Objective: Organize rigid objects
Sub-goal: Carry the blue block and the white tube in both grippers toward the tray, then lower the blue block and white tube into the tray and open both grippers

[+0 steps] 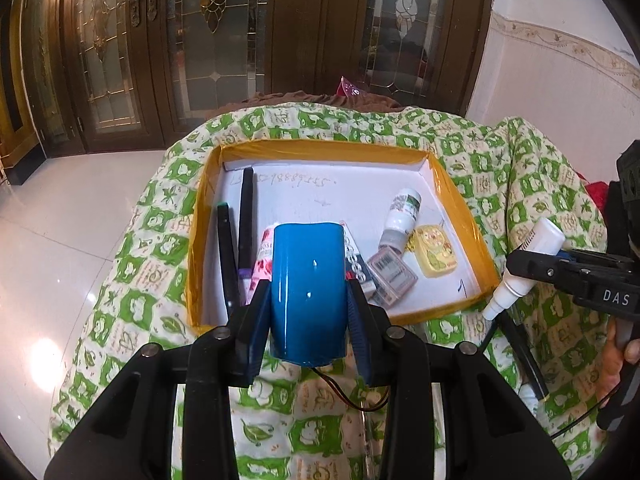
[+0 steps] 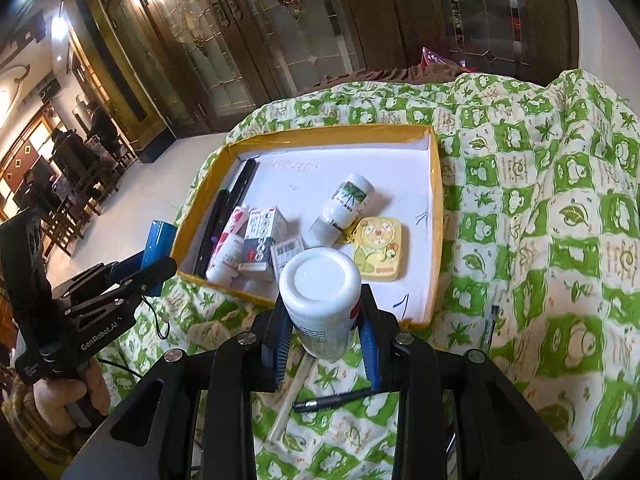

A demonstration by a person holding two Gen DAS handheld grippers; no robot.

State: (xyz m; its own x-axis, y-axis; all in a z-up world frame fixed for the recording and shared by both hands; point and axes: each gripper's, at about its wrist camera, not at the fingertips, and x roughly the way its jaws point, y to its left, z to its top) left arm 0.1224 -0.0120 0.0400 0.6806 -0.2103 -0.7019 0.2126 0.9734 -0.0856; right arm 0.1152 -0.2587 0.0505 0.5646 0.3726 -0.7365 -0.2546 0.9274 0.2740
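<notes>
My left gripper is shut on a blue cylindrical battery pack with wires trailing below, held just above the near edge of the yellow-rimmed box. It also shows in the right wrist view. My right gripper is shut on a white bottle, held above the box's near edge; the left wrist view shows it at the right. The box holds two black pens, a small white bottle, a yellow tin, small cartons and a tube.
The box sits on a green and white patterned cloth over a table. A black pen, a white stick and another pen lie on the cloth near the box. Tiled floor lies to the left, wooden doors behind.
</notes>
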